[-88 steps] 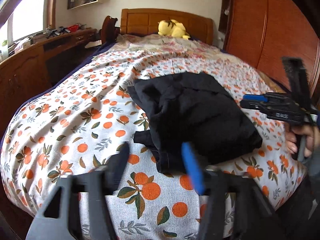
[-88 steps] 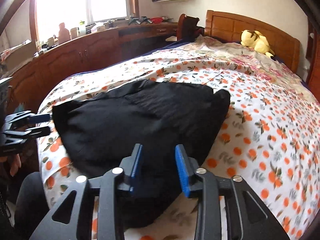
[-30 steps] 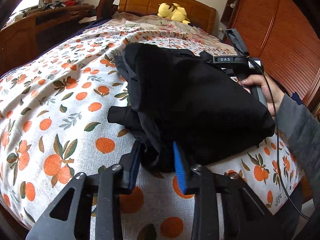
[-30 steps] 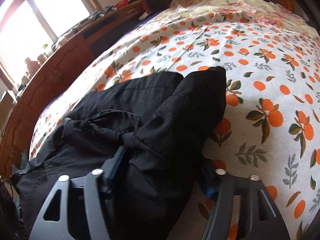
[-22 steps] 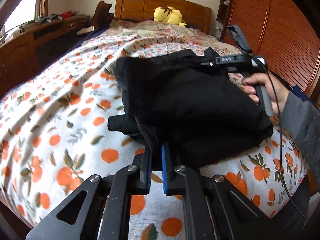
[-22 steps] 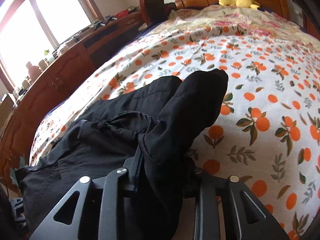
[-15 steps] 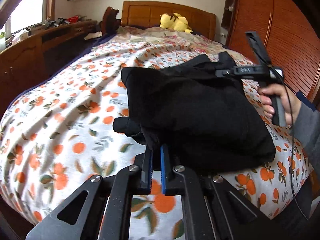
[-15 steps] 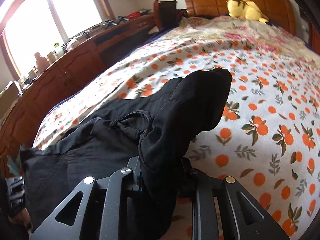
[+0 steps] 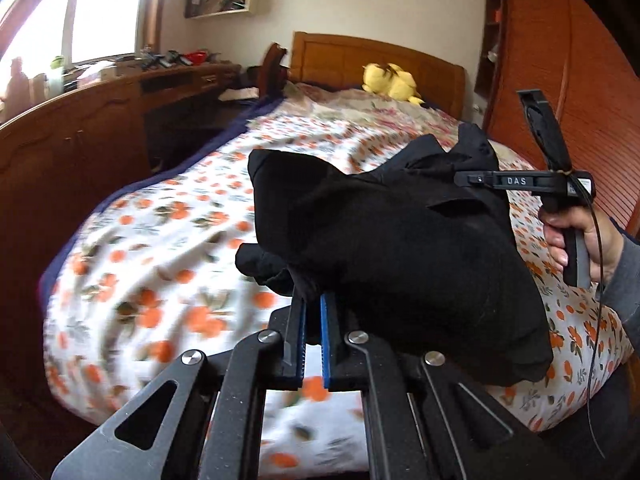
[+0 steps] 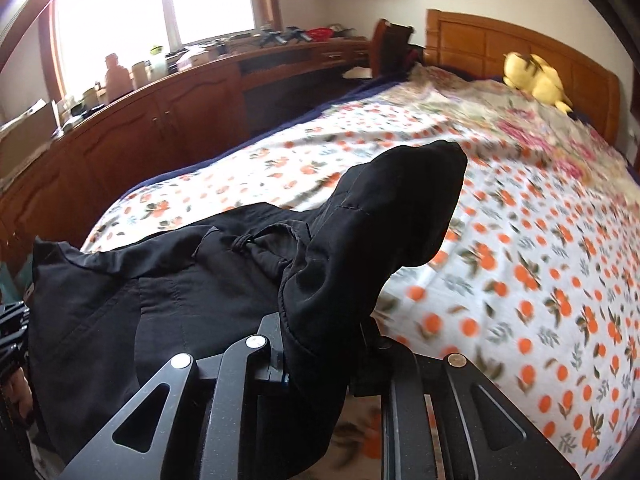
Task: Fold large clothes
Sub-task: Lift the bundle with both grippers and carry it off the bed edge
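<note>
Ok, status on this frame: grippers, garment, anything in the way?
Left gripper and right gripper shut on black garment, bunched above the bed. Nothing in the way.

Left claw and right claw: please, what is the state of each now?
Left claw: closed, holding the black garment.
Right claw: closed, holding the same black garment.

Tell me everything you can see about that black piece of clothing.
The black garment is large, matte woven cloth with stitched seams and a knotted drawstring, bunched in loose folds. It hangs lifted above the orange-print bedsheet. The left claw pinches one edge and the right claw another, with fabric draped over the right claw's fingers.
</note>
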Tool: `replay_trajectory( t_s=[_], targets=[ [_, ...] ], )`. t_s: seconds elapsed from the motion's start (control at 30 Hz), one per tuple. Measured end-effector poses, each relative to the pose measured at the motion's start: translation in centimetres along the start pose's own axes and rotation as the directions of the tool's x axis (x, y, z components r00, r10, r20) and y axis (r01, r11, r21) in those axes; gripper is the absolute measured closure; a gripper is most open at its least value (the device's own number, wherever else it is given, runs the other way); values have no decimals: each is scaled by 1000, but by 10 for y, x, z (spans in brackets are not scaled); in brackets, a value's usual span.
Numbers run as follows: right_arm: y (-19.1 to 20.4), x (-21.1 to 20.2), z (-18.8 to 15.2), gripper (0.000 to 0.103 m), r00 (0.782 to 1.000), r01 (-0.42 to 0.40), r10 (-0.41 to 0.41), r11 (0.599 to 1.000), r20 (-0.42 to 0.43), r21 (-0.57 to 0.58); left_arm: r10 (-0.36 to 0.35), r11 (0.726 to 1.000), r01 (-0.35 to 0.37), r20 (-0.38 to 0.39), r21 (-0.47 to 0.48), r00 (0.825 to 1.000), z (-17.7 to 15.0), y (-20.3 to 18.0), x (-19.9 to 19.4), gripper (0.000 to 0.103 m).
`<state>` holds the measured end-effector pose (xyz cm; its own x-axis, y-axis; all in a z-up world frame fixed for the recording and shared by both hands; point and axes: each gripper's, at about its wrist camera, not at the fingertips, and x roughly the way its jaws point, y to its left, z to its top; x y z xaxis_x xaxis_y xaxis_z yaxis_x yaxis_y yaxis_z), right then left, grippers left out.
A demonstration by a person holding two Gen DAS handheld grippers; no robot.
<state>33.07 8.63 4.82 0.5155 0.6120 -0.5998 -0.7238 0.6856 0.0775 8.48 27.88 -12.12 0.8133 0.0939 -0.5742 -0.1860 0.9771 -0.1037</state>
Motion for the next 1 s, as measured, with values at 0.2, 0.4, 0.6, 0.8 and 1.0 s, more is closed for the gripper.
replay_trajectory(
  t_s=[0.2,0.4,0.6,0.8,1.0],
  targets=[
    [69,18,37,85,999,-29,32,996,31,-89,92,995,-91,51,-28,994,5,62,-32,97],
    [134,62,65,85,997,-63,68,984,21,-168,207,977,-201,86,-77,975,14,127,-53,97],
    [164,101,92,85,995,-61,75,981,67,-184,302,952,-294,105,-90,947,19,168,-57,97],
    [180,139,91,83,993,-92,105,977,57,-194,393,916,-385,65,-109,917,1,205,-46,97],
    [170,190,58,65,992,-88,73,985,-99,-151,365,916,-360,-8,-177,931,-26,232,-29,97]
  ],
)
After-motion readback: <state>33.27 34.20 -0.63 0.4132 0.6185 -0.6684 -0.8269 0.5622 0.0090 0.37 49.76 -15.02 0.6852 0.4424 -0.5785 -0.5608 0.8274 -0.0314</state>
